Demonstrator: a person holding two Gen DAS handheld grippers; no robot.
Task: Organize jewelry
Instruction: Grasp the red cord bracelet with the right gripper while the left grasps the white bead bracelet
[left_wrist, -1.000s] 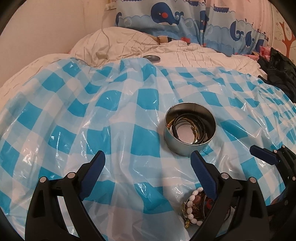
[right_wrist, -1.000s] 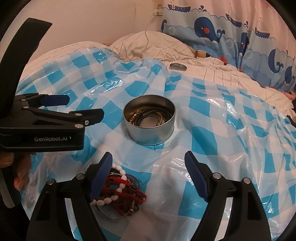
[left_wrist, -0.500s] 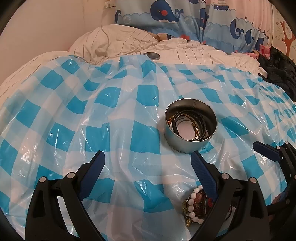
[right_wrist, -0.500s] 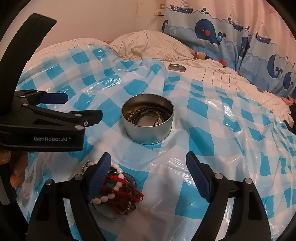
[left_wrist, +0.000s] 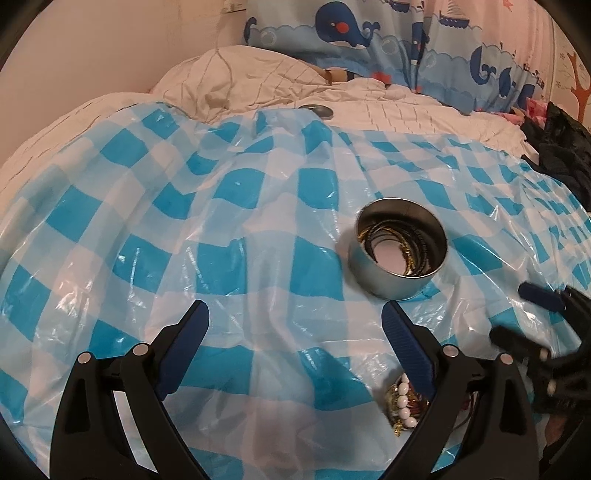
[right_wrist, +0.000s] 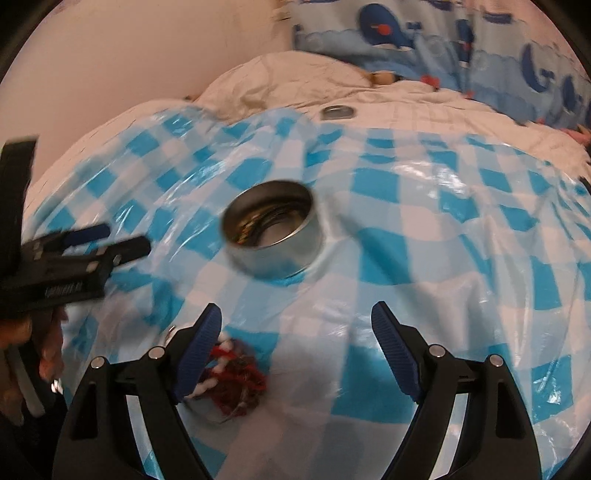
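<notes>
The job looks partly done: the round metal tin (left_wrist: 398, 248) sits on the blue-checked plastic sheet (left_wrist: 236, 206) spread over the bed (left_wrist: 406, 118), roughly mid-sheet toward the right side, and it already holds a few dark and gold bangles (left_wrist: 410, 240) curled against its inner wall. What is left is the tangled heap of jewelry (right_wrist: 231, 373), white beads, red cord and some thin wire hoops, lying on the sheet near the front edge, well short of the tin. A small round lid-like disc (left_wrist: 316, 109) rests on the quilt beyond the sheet's far edge, so I judge that closing the tin also remains. The left tongs (left_wrist: 295, 354) are spread wide and carry nothing, hovering over bare sheet with the heap just beside their right finger. The right tongs (right_wrist: 295, 354) are likewise spread and empty, the heap lying by their left finger (right_wrist: 199, 349), not between the two. Compared with a second ago, nothing has been picked up and the tin's contents look the same; the right tongs' view has gone blurred and the tin has slid up and rightward in it, so that hand is on the move, while the left tongs' view has shifted only slightly, the tin sitting a little further right.
</notes>
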